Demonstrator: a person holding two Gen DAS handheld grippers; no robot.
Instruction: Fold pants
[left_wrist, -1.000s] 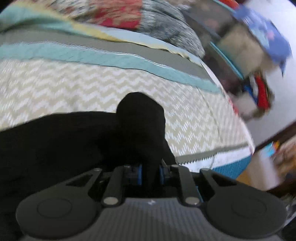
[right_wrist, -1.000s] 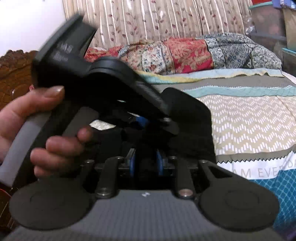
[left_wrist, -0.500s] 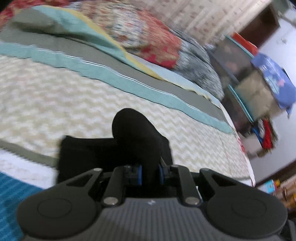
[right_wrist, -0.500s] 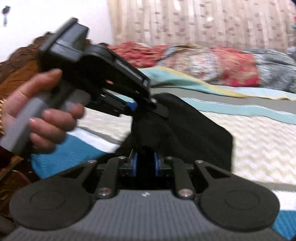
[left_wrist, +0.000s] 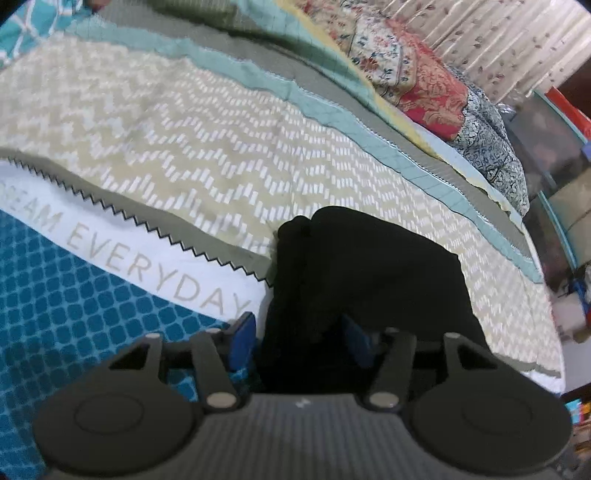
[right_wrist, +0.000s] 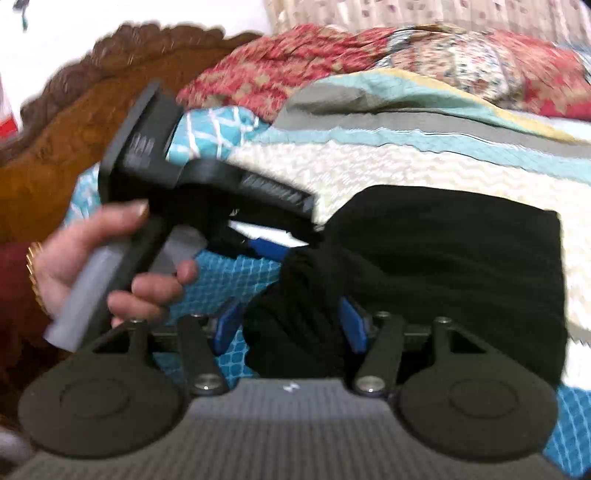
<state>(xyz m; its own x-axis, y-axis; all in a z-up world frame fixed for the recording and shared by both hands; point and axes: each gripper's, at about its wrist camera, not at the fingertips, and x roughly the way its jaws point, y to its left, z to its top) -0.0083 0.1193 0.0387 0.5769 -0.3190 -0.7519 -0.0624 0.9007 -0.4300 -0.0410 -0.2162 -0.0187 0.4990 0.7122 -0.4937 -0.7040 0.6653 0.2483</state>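
Observation:
The black pants (left_wrist: 369, 266) lie in a folded bundle on the patterned bedspread (left_wrist: 184, 155). My left gripper (left_wrist: 298, 338) sits at the bundle's near edge. Its jaws are opening and black cloth lies loose between the blue pads (left_wrist: 242, 338). In the right wrist view the pants (right_wrist: 443, 251) fill the middle. My right gripper (right_wrist: 289, 325) is also opening, with a bunched fold between its pads (right_wrist: 226, 325). A hand (right_wrist: 74, 266) holds the left gripper (right_wrist: 280, 245) just beyond, its tips at the bundle's left edge.
A red and blue patchwork quilt (left_wrist: 436, 96) is heaped at the head of the bed. A carved wooden headboard (right_wrist: 74, 110) stands at the left. Shelves with boxes (left_wrist: 561, 147) line the right side, past the bed's edge. A curtain (right_wrist: 406, 14) hangs behind.
Both grippers carried the black cloth across and down onto the bed, then spread their jaws. The pinched folds, held tight before, now lie loose between the pads.

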